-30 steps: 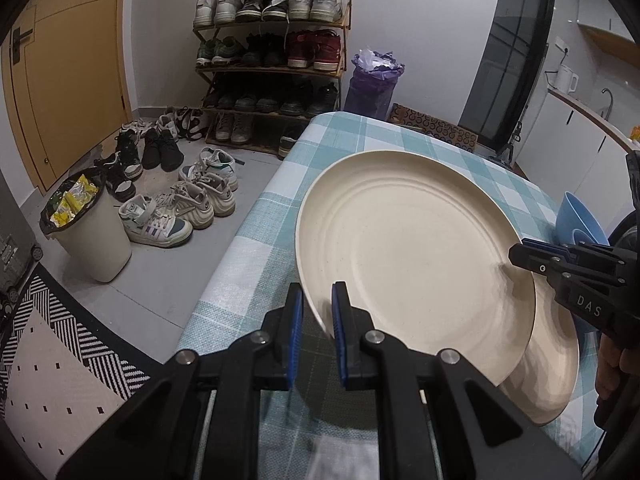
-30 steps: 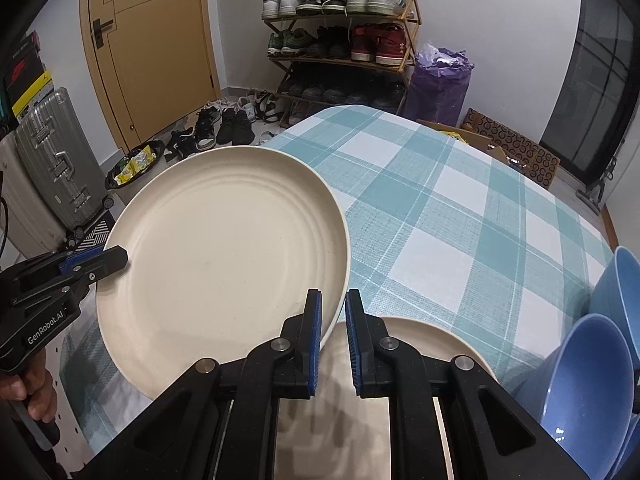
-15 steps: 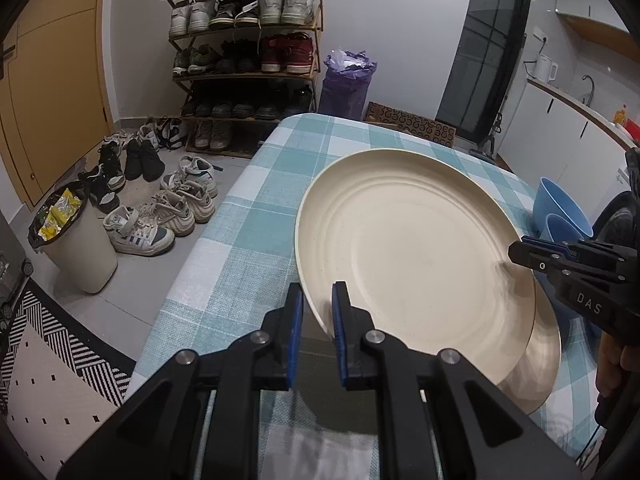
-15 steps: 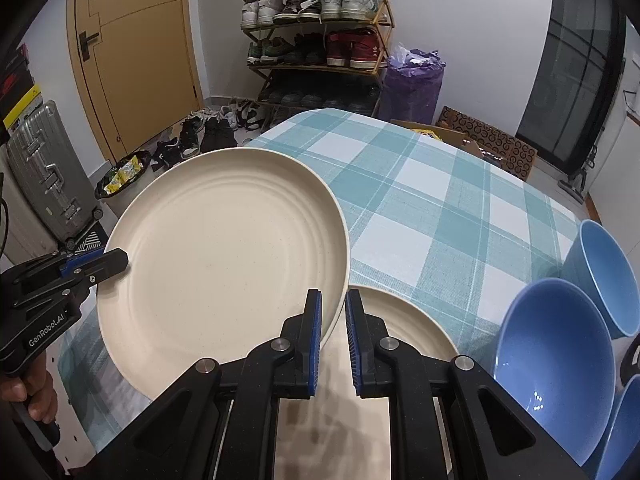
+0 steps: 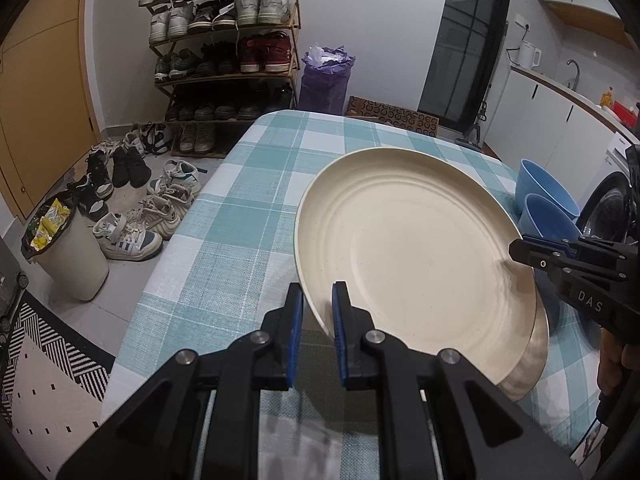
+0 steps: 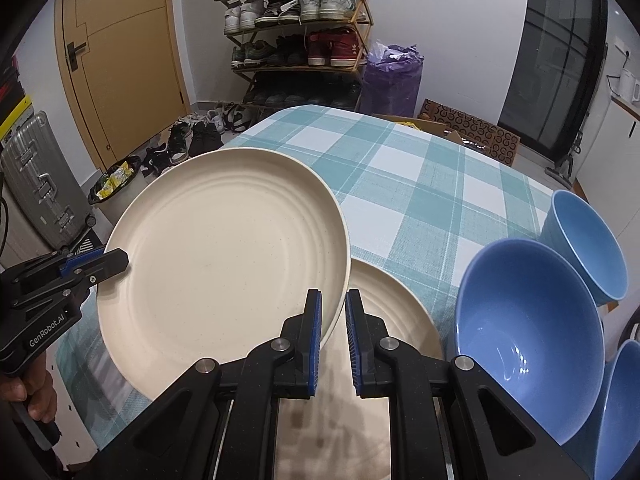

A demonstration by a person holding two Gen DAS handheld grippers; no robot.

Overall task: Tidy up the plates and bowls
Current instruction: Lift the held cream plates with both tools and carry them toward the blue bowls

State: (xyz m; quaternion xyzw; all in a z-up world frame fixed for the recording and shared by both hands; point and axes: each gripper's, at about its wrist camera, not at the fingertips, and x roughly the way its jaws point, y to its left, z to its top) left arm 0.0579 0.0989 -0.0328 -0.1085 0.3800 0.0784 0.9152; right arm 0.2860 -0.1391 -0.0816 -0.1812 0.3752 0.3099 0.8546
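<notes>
A large cream plate (image 5: 412,248) (image 6: 228,252) hangs above the checked table, held by both grippers on opposite rims. My left gripper (image 5: 317,300) is shut on its near-left rim; it shows at the left of the right wrist view (image 6: 116,261). My right gripper (image 6: 333,312) is shut on the opposite rim; it shows at the right of the left wrist view (image 5: 520,249). A second cream plate (image 6: 394,320) (image 5: 534,354) lies on the table under the held one, offset to the right. Blue bowls (image 6: 528,332) (image 5: 546,188) stand to the right.
The teal checked tablecloth (image 5: 260,200) (image 6: 420,184) covers the table. Beyond its far edge stand a shoe rack (image 5: 224,52), a purple bag (image 5: 326,76) and shoes on the floor. A bin (image 5: 68,252) stands left; a suitcase (image 6: 36,184) is at far left.
Both grippers have carried the cream plate to the right, over the second plate and nearer the blue bowls. More bowls have come into view. Both grips are unchanged.
</notes>
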